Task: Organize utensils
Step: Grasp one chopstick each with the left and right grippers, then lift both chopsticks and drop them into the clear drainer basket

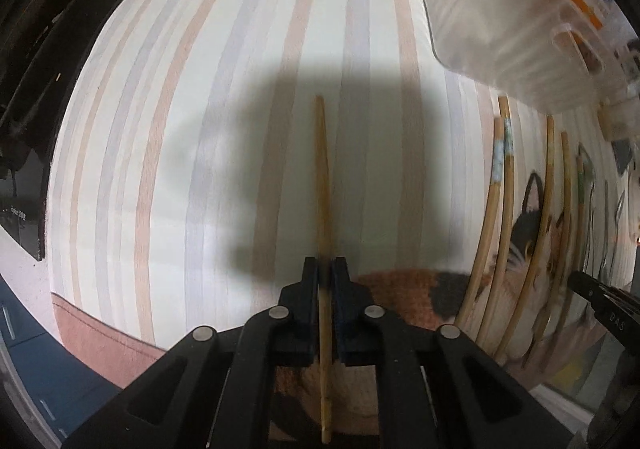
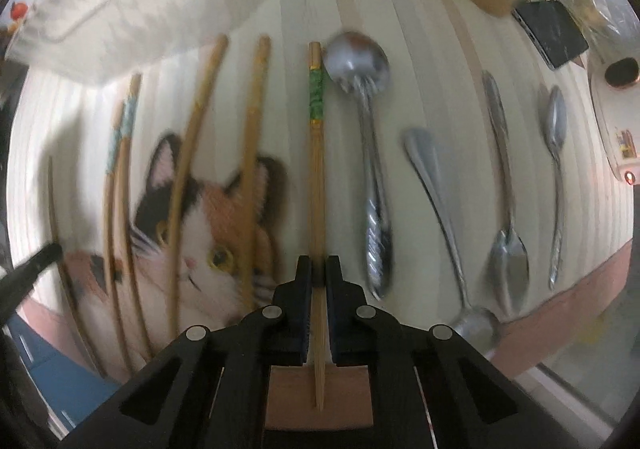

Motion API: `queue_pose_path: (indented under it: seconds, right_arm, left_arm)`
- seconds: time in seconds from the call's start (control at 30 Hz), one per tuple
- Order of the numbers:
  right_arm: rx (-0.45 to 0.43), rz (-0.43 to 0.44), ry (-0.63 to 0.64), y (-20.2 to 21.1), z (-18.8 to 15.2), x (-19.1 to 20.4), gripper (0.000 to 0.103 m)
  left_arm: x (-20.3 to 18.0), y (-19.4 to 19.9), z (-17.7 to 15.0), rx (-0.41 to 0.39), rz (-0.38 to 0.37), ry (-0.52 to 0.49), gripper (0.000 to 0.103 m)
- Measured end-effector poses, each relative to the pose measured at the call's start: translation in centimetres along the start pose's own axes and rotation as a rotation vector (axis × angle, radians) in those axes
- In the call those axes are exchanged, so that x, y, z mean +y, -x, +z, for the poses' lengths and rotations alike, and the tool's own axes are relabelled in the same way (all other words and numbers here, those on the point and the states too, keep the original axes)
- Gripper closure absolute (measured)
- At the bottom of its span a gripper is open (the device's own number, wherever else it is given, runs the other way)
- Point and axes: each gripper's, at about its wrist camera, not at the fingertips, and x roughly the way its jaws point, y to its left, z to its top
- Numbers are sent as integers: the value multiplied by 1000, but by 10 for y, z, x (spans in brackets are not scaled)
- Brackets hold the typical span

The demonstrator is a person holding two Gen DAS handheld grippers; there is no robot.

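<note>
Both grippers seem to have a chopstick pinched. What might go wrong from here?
1. The left gripper holds a plain chopstick with much of its length ahead of the fingertips; it may pivot or slip when swung.
2. The right gripper holds a green-banded chopstick close beside the spoon; a sideways move could knock it.
3. The plastic tray sits near; a long tip may catch its rim.

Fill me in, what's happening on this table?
A person is sorting utensils with two handheld grippers. The left gripper is shut on a plain chopstick, and the right gripper is shut on a green-banded chopstick. More chopsticks and metal spoons lie in rows on the cat-print cloth. A clear plastic organizer sits beyond them.
</note>
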Motion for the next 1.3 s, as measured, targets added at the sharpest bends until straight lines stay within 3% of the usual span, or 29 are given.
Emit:
queue_pose_path:
  seconds: [0.1, 0.23, 0.33, 0.37, 0.4, 0.53, 0.67, 0.8, 0.93, 1.1, 1.3]
  right_arm:
    - [11, -3, 32, 1, -11, -4, 96]
    - [4, -5, 34, 5, -15, -8, 95]
    - [5, -30, 59, 7, -16, -1, 95]
    - [3, -34, 64, 7, -18, 2, 95]
    - [-1, -38, 71, 6, -19, 12, 95]
    - [-31, -44, 81, 5, -21, 23, 96]
    - [-57, 16, 56, 5, -28, 28, 96]
    - [-119, 91, 25, 48, -30, 14, 96]
    - [-192, 187, 2, 101, -15, 3, 96]
    - [-288, 334, 0, 174, 42, 0, 96]
    - [-311, 387, 36, 196, 120, 20, 96]
  left_arm:
    - [-15, -12, -20, 40, -7, -37, 75]
    - [-23, -9, -45, 39, 25, -55, 74]
    - [-28, -9, -51, 26, 50, -60, 81]
    - [-30, -9, -52, 19, 62, -61, 86]
    - [-21, -13, -48, 8, 60, -58, 98]
    - [-11, -5, -47, -4, 93, -44, 99]
    - [-8, 26, -34, -59, 122, -31, 99]
    - [-13, 82, -24, -161, 123, -19, 99]
    - [-24, 142, 0, -259, 49, -1, 99]
    - [-60, 197, 56, -333, -133, -22, 98]
    - [-92, 197, 151, -303, -253, -22, 98]
